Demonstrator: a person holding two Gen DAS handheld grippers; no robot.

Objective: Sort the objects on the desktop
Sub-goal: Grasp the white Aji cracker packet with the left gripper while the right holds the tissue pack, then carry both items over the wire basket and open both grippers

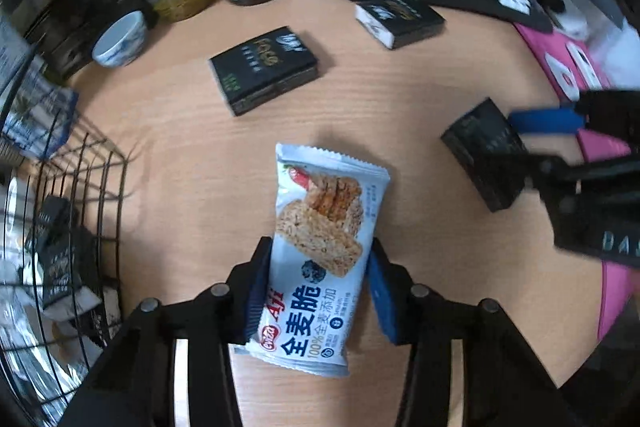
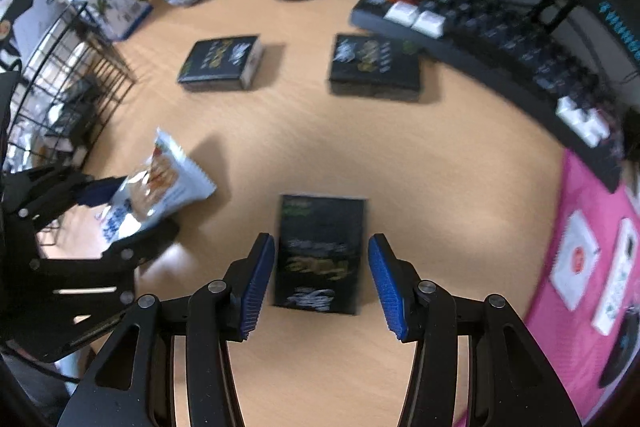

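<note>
L wrist: left gripper (image 1: 318, 291) clamped on snack packet (image 1: 320, 247), blue pads touching both sides, packet over the desk (image 1: 400, 115). Wire basket (image 1: 80, 187) to its left, w/ packets inside. Two black boxes (image 1: 264, 69) further back.

R wrist: right gripper (image 2: 322, 283) spread wide, straddling a black box (image 2: 320, 251) flat on desk; pads not touching it. Keyboard (image 2: 480, 27) behind.
</note>
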